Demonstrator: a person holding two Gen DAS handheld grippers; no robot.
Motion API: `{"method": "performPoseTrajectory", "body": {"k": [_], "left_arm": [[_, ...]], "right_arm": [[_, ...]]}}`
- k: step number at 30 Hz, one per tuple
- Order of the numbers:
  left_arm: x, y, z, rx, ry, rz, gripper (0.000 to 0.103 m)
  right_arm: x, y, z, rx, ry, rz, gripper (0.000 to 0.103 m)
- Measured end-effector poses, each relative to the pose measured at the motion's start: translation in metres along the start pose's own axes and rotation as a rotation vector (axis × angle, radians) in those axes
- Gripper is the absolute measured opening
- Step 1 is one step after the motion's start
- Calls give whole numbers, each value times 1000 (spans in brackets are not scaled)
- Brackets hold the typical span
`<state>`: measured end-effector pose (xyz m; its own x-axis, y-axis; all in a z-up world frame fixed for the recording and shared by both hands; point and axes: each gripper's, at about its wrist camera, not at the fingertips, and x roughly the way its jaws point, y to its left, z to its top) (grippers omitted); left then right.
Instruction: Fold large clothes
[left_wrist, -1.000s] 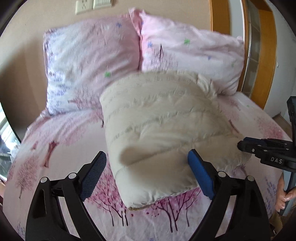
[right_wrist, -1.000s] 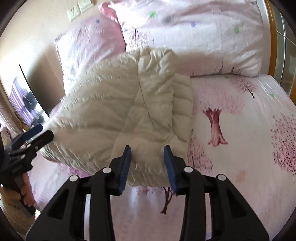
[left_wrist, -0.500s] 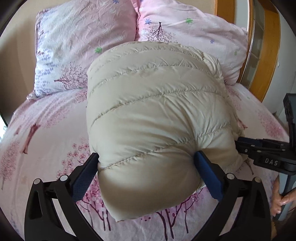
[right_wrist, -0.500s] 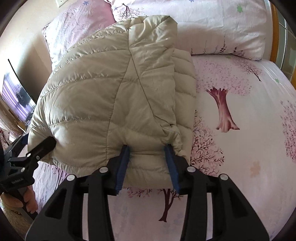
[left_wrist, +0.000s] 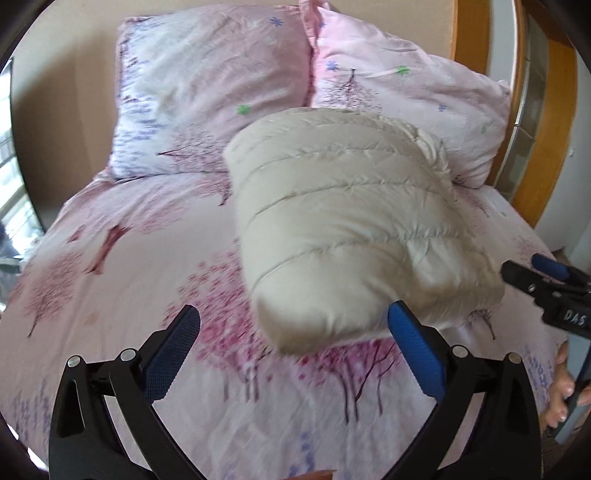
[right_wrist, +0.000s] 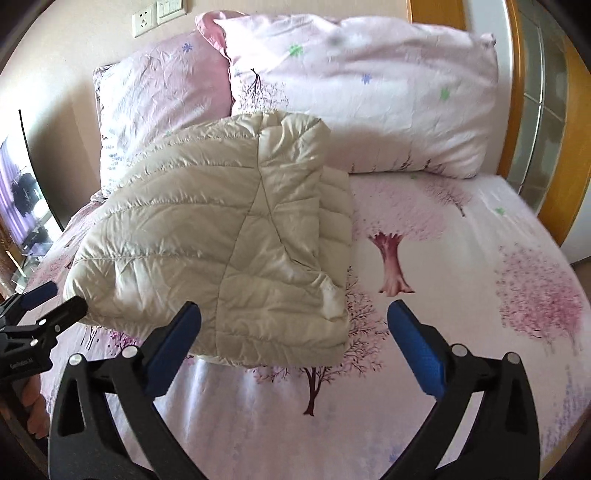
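Two pillows (left_wrist: 214, 92) lean side by side against the wall at the head of the bed (right_wrist: 480, 295), which is the largest thing I see; its sheet is pink with a print of pink trees. Taking the bed as my landmark, the folded jacket (left_wrist: 343, 221), a cream quilted down piece, lies on the sheet in front of the pillows, its far end close against them and its near end towards my tools. From the right wrist camera it sits as a thick bundle of layers, one narrower layer showing along its right edge. A wooden frame (right_wrist: 524, 92) with glass panes stands beyond the bed's far right side, and a wall socket (right_wrist: 144, 20) sits above the pillows. I see no container anywhere on the bed, so nothing is held inside anything. My left gripper (left_wrist: 293, 330) hangs over the near part of the sheet with its blue pads wide apart; the right-hand pad is just beside the jacket's near corner, but I cannot see it pressing the cloth. My right gripper (right_wrist: 293, 325) has its jaws opening, now wide; the jacket's near edge reaches between them but neither pad bears on it. A hand (left_wrist: 563, 387) shows at the bed's right edge in the left camera.
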<state>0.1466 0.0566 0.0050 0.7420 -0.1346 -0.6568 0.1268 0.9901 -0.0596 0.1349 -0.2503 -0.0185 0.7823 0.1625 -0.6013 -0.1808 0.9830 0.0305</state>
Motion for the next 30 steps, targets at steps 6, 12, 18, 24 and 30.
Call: {"method": "performPoseTrajectory", "body": {"k": [6, 12, 18, 24, 30], "left_arm": [[-10, 13, -18, -46, 77, 43, 102], [-20, 16, -40, -58, 147, 50, 102], [-15, 20, -49, -88, 231, 41, 102], [-11, 19, -46, -75, 281, 39, 102], [-9, 16, -43, -57, 299, 40, 102]], "right_arm": [[-12, 12, -10, -32, 58, -5, 101], [-14, 33, -28, -86, 133, 18, 101], [-7, 36, -38, -53, 207, 26, 101], [-6, 35, -41, -43, 228, 1, 101], [-5, 34, -40, -38, 239, 5, 101]]}}
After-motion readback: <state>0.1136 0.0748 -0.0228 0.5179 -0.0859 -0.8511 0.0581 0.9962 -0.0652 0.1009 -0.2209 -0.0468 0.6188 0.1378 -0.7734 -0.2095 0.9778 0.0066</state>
